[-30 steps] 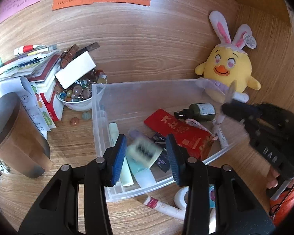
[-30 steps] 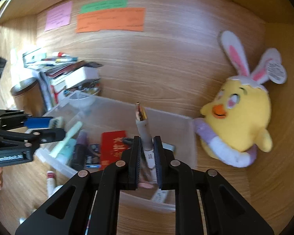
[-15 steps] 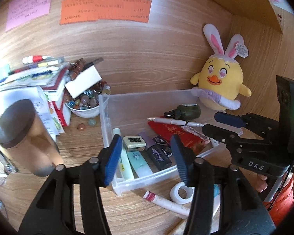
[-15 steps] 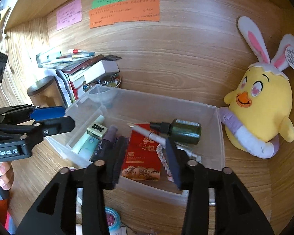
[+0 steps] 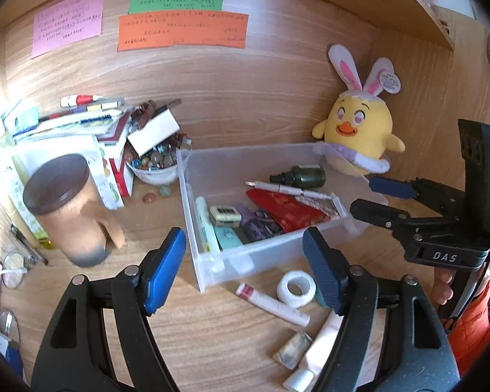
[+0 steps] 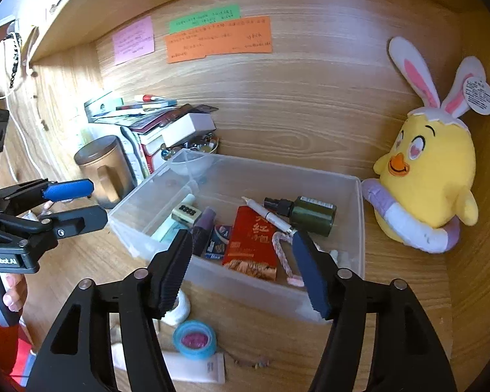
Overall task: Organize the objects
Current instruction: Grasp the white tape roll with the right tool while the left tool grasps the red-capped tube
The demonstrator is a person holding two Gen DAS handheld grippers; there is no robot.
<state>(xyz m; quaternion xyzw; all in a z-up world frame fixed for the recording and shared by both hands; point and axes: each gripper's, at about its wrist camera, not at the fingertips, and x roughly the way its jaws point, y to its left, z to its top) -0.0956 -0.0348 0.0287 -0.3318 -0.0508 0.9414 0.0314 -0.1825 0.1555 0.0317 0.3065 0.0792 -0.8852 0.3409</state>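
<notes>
A clear plastic bin (image 5: 209, 271) (image 6: 359, 196) stands on the wooden desk. Inside lie a white pen (image 5: 287, 190) (image 6: 269, 217), a dark green bottle (image 5: 300, 176) (image 6: 310, 210), a red packet (image 6: 253, 241), a small cream box (image 5: 224, 215) (image 6: 184, 211) and a few tubes. My left gripper (image 5: 243, 241) (image 6: 96, 202) hangs before the bin's near wall, its jaws opening with nothing between them. My right gripper (image 6: 241, 241) (image 5: 366, 194) hovers at the bin's right end, its jaws also opening and empty.
Loose on the desk before the bin are a white tape roll (image 5: 295, 287), a red-capped tube (image 5: 271, 303) and a blue tape roll (image 6: 195, 338). A yellow plush chick (image 5: 359, 130) sits back right. A brown canister (image 5: 65, 205), marble bowl (image 5: 156, 163) and book stack (image 5: 81, 124) crowd the left.
The left gripper let the small cream box drop into the bin; the right gripper released the white pen there. Both jaws opened wider and both grippers drew back from the bin.
</notes>
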